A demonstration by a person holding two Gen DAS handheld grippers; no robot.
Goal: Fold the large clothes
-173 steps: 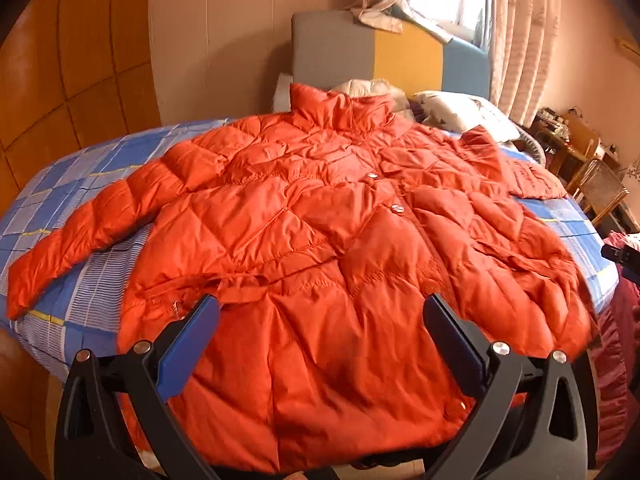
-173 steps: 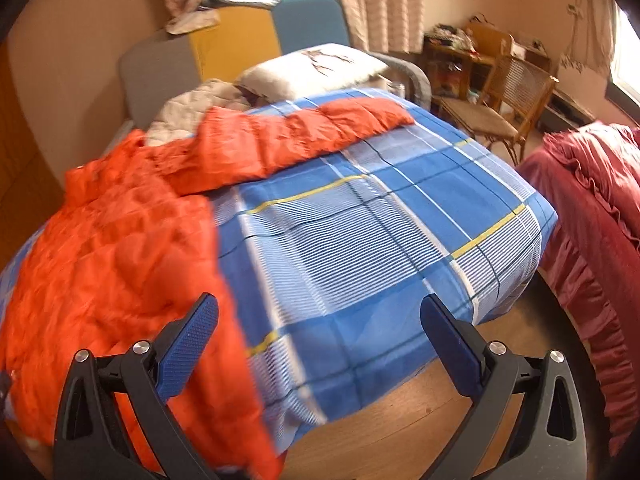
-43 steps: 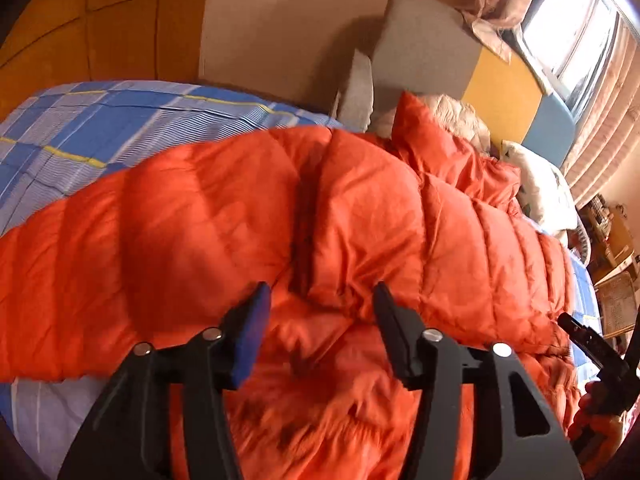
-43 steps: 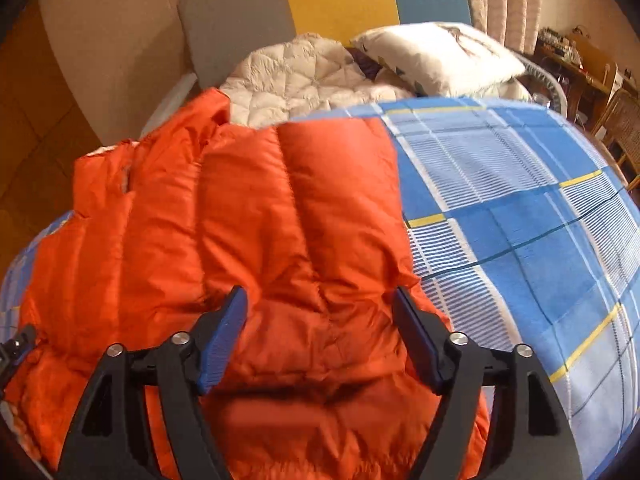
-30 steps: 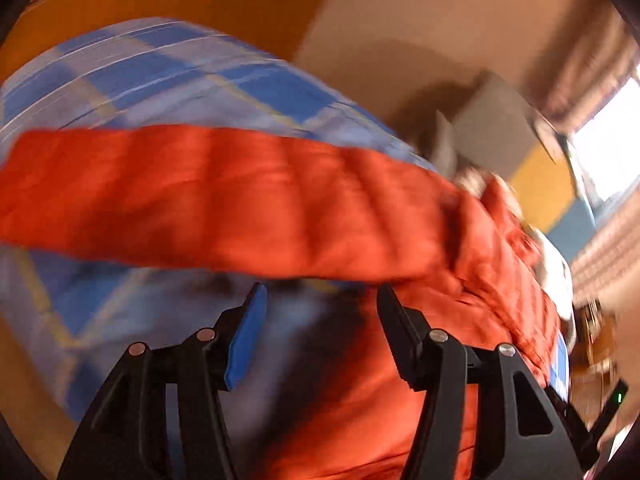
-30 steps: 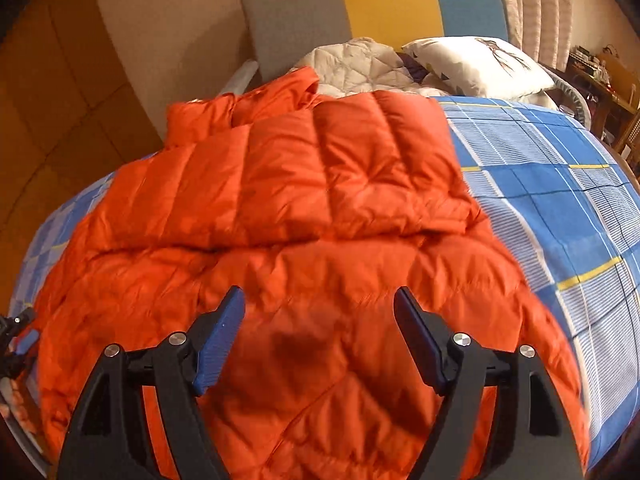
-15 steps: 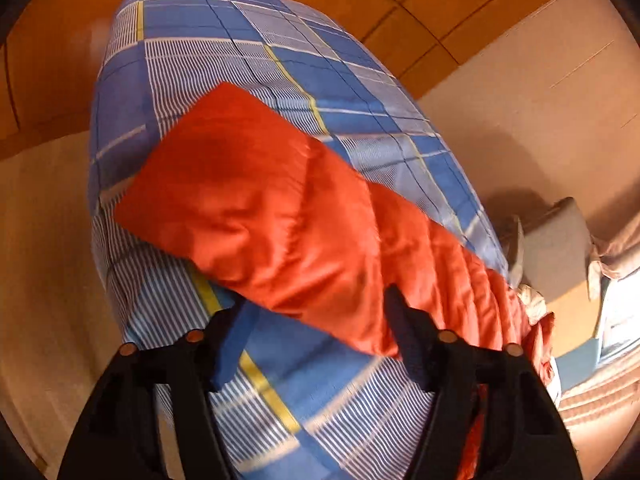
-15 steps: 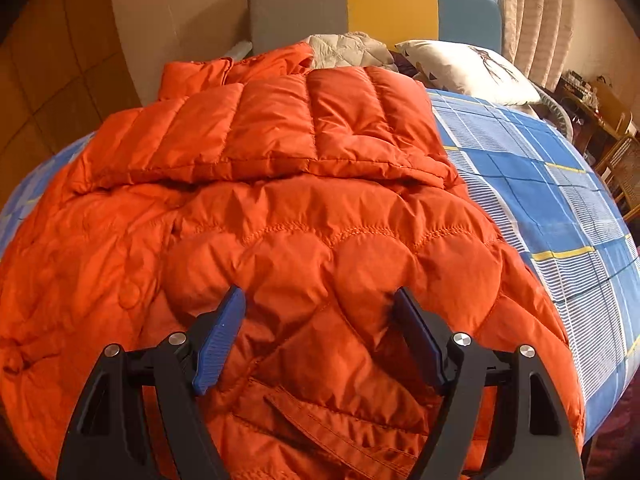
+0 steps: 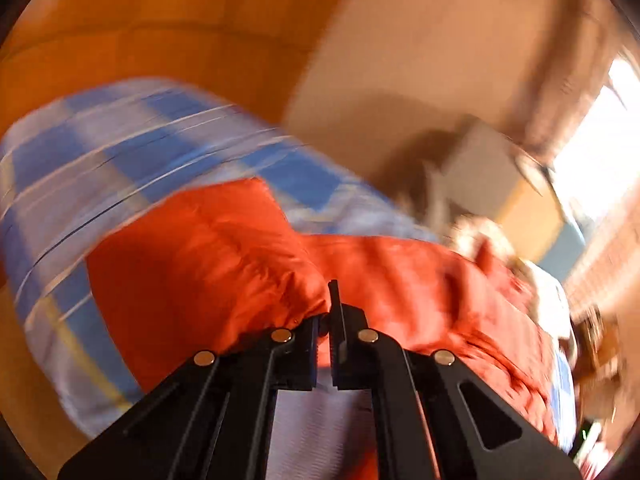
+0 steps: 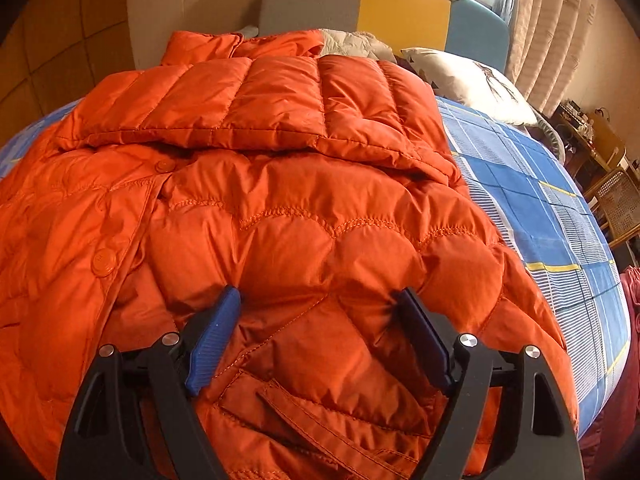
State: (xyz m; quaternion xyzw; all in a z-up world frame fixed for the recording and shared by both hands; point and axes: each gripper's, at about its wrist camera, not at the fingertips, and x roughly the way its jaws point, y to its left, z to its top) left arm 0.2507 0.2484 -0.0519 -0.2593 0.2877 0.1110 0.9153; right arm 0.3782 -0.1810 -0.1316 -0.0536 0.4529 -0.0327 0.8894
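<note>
An orange puffer jacket [image 10: 304, 208] lies on the blue plaid bed [image 10: 536, 208], buttoned front up. Its right sleeve [image 10: 256, 100] is folded across the chest. My right gripper [image 10: 320, 320] is open and presses its fingertips into the jacket's lower front, above a pocket flap. In the blurred left wrist view, my left gripper [image 9: 330, 312] is shut on the jacket's left sleeve [image 9: 208, 256] near its cuff, above the bed [image 9: 120, 148].
A grey, yellow and blue headboard [image 10: 384, 4] stands at the far end with a white pillow [image 10: 472, 80] and a beige quilt [image 10: 352, 44]. A wicker chair [image 10: 616, 200] and a cluttered table stand at the right. Wooden panelled wall [image 10: 52, 56] is on the left.
My left gripper has closed on the left sleeve and swung with it; the view is now blurred. My right gripper has stayed open and moved slightly closer to the jacket front.
</note>
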